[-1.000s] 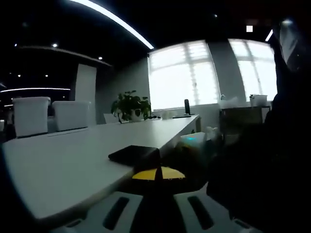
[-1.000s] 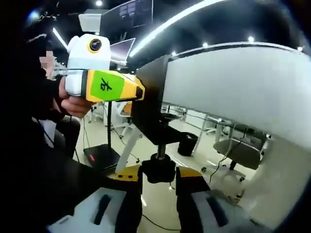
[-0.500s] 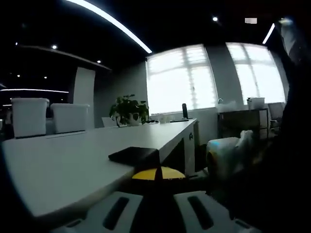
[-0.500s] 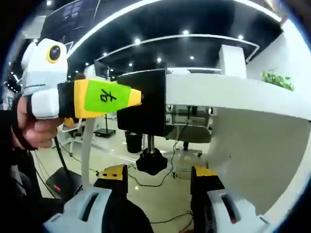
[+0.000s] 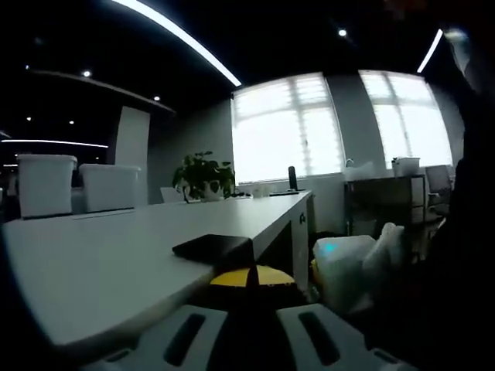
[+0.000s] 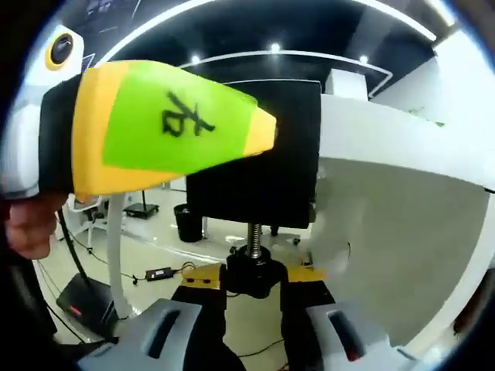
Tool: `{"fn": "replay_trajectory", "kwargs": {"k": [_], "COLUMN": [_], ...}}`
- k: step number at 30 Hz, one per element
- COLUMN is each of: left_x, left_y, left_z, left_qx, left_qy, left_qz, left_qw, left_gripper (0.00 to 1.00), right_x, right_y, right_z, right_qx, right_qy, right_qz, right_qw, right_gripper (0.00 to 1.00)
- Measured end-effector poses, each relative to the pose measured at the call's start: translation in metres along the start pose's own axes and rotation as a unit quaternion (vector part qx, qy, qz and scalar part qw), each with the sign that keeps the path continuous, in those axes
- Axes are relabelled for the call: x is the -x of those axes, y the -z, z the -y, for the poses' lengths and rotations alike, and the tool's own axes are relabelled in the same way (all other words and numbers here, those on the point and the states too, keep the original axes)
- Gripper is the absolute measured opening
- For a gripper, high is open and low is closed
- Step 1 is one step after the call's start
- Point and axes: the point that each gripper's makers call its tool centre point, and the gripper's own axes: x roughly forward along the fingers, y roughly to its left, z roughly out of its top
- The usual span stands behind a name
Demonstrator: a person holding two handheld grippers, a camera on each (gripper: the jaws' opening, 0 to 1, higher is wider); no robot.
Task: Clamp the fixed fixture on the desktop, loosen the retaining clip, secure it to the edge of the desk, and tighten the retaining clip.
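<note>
A: Fixture point(image 6: 255, 166) sits on the desk point(image 6: 402, 147) edge, a matte black block hooked over the white slab, its flat top plate point(image 5: 213, 246) lying on the desktop point(image 5: 100, 255) in the left gripper view. Below it hangs a threaded metal screw ending in a round black knob point(image 6: 251, 274).

B: And the jaws?

A: The right gripper point(image 6: 253, 280) has its yellow-tipped jaws pressed against that knob from both sides. Half a second ago they stood spread apart with the knob free between them. The left gripper point(image 6: 155, 124), a yellow wedge with a green label, pinches the near side of the block. In its own view the jaws are closed on the dark fixture just past the yellow tips point(image 5: 251, 277).

B: What else has changed?

A: The right gripper view is closer now, so the green label looms much larger.

B: Further out?

A: Two white bins point(image 5: 73, 182) stand far left on the desktop, contents unseen. A potted plant point(image 5: 203, 171) stands by bright windows point(image 5: 286, 127). A dark bin point(image 6: 187, 222) sits on the floor beneath.
</note>
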Motion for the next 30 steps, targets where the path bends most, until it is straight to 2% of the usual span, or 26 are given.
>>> {"fn": "replay_trajectory", "kwargs": {"k": [1, 5, 8, 10, 12, 14, 16, 18, 19, 22, 23, 24, 27, 28, 30], "left_x": [0.000, 0.001, 0.002, 0.002, 0.002, 0.001, 0.000, 0.000, 0.000, -0.001, -0.001, -0.001, -0.002, -0.002, -0.003], "left_y": [0.000, 0.000, 0.000, -0.001, -0.001, -0.001, -0.002, -0.001, -0.001, 0.000, 0.000, 0.000, 0.000, 0.001, 0.001], "left_z": [0.000, -0.001, -0.001, 0.000, -0.001, -0.001, -0.001, 0.000, 0.001, 0.000, 0.000, 0.000, 0.000, 0.000, 0.000], "left_qx": [0.000, 0.005, 0.010, 0.010, 0.020, 0.023, 0.022, 0.018, 0.010, 0.012, 0.011, 0.010, 0.007, 0.005, -0.001], "left_qy": [0.001, 0.001, 0.000, -0.003, -0.005, -0.007, -0.009, -0.011, -0.014, -0.015, -0.016, -0.017, -0.018, -0.018, -0.020], "left_qz": [0.000, 0.002, 0.004, 0.006, 0.009, 0.005, -0.002, -0.008, -0.012, -0.016, -0.017, -0.019, -0.025, -0.028, -0.036], "left_qw": [1.0000, 1.0000, 0.9999, 0.9999, 0.9998, 0.9997, 0.9997, 0.9997, 0.9998, 0.9997, 0.9997, 0.9996, 0.9995, 0.9994, 0.9992], "left_gripper": [0.01, 0.01, 0.01, 0.01, 0.01, 0.01, 0.01, 0.01, 0.01, 0.01, 0.01, 0.01, 0.01, 0.01, 0.01], "right_x": [-0.001, 0.000, -0.001, -0.001, 0.000, -0.001, -0.003, -0.004, -0.005, -0.003, -0.001, 0.000, 0.004, 0.006, 0.007], "right_y": [0.000, 0.002, 0.002, 0.003, 0.003, 0.002, 0.001, 0.002, 0.001, 0.001, 0.000, 0.001, 0.000, 0.000, 0.001], "right_z": [-0.001, -0.002, -0.005, -0.007, -0.011, -0.015, -0.016, -0.019, -0.021, -0.025, -0.028, -0.029, -0.032, -0.034, -0.032], "right_qx": [-0.011, -0.001, 0.021, 0.017, 0.033, 0.029, 0.044, 0.039, 0.055, 0.062, 0.074, 0.066, 0.079, 0.117, 0.112], "right_qy": [-0.005, -0.029, -0.075, -0.105, -0.142, -0.185, -0.218, -0.251, -0.271, -0.315, -0.334, -0.348, -0.383, -0.388, -0.387], "right_qz": [0.002, 0.003, 0.003, 0.000, -0.004, -0.007, -0.003, -0.004, 0.001, 0.002, 0.008, 0.004, 0.012, 0.030, 0.032], "right_qw": [0.9999, 0.9996, 0.9969, 0.9943, 0.9893, 0.9822, 0.9750, 0.9673, 0.9611, 0.9472, 0.9396, 0.9350, 0.9204, 0.9135, 0.9146], "right_gripper": [0.24, 0.23, 0.23, 0.23, 0.22, 0.22, 0.22, 0.22, 0.22, 0.22, 0.22, 0.22, 0.22, 0.22, 0.22]}}
